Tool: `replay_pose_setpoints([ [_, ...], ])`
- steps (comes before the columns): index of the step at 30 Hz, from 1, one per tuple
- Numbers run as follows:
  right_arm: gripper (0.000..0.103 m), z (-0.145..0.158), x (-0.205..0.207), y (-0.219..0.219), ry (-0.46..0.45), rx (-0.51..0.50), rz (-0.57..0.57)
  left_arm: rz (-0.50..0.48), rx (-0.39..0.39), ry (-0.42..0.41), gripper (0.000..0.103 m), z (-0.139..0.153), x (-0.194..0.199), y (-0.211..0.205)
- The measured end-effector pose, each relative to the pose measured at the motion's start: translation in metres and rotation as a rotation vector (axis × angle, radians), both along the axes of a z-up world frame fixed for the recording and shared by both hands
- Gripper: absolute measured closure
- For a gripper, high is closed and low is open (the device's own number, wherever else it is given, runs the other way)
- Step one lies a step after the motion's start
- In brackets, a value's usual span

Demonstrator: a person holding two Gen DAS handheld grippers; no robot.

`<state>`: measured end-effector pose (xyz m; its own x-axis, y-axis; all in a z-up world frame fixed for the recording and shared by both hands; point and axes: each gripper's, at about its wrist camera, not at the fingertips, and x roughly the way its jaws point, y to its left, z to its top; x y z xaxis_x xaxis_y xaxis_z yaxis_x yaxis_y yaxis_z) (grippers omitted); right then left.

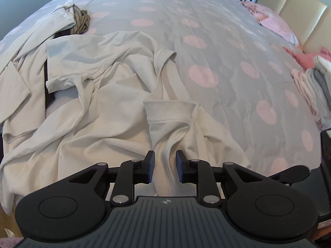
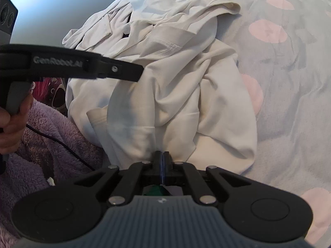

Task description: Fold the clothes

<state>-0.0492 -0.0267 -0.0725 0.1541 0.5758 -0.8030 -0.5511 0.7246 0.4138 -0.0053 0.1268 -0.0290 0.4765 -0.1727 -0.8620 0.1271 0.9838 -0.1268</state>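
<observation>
I am in the pick-up step: the left gripper (image 1: 164,166) clamps narrowly on the white garment's (image 1: 115,111) hem directly ahead. The right gripper (image 2: 163,163) is pinched closed at the garment's near edge; whether it holds cloth I cannot tell. Next I lift and spread it.

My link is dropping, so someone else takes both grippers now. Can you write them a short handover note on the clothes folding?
Left gripper: closed on a bunched hem of the white garment, holding it raised.
Right gripper: shut at the garment's near edge; whether it pinches cloth cannot be told.
Things: the garment lies crumpled on the spotted bed cover; more white clothes are heaped beyond it; a stack of clothes sits at the cover's right edge.
Done: no fold yet on this garment.
Left: probably spread it flat, fold it, then take the rest.
</observation>
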Motion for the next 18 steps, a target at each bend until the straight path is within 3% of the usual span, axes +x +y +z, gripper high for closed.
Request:
replay_pose_setpoints([
  [2,0.099,0.003,0.0,-0.003,-0.006,0.005,0.004,0.015,0.009,-0.019,0.103,0.003,0.001,0.004],
  [8,0.086,0.038,0.017,-0.024,-0.14,-0.005,-0.066,0.102,-0.024,-0.089,0.103,0.039,-0.003,0.042],
  [12,0.085,0.056,0.045,-0.026,-0.229,-0.044,-0.074,0.174,0.007,-0.108,0.103,0.057,-0.006,0.08],
  [15,0.085,0.066,0.066,-0.016,-0.338,-0.103,0.018,0.238,0.019,-0.091,0.103,0.056,-0.008,0.109],
  [18,0.084,0.075,0.087,0.0,-0.467,-0.166,0.179,0.293,0.022,-0.072,0.103,0.046,-0.012,0.131],
])
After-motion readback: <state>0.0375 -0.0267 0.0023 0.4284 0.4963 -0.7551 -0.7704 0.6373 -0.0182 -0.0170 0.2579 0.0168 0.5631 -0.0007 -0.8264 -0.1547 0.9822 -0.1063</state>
